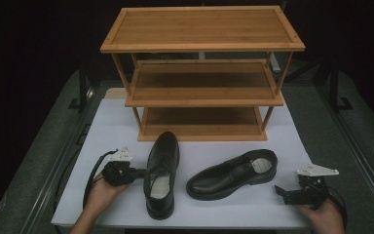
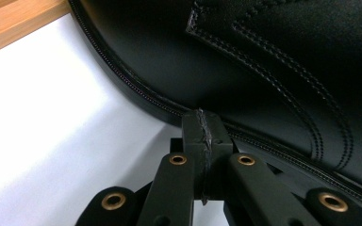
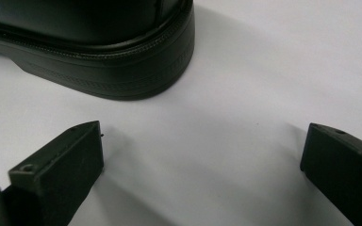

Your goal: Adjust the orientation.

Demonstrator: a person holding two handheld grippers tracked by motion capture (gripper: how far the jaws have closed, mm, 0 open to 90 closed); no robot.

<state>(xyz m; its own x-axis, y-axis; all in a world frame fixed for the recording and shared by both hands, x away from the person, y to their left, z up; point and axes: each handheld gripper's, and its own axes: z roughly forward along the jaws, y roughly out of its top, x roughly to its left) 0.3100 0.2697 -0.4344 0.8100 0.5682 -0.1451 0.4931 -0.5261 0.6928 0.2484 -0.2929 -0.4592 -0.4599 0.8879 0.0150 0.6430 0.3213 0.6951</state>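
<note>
Two black leather dress shoes lie on the white mat (image 1: 121, 122). The left shoe (image 1: 163, 170) points its toe toward the rack; the right shoe (image 1: 231, 173) lies across, heel to the right. My left gripper (image 1: 140, 173) is shut with nothing between its jaws. In the left gripper view its closed tips (image 2: 202, 122) touch the welt on the side of the left shoe (image 2: 264, 56). My right gripper (image 1: 280, 192) stands open on the mat, a little short of the right shoe's heel (image 3: 122, 61). Bare mat lies between the jaws of the right gripper (image 3: 202, 150).
A three-tier bamboo shoe rack (image 1: 202, 73) stands at the back of the mat, all its shelves bare. Its bottom edge (image 2: 14, 19) shows in the left gripper view. Dark table rails run along both sides.
</note>
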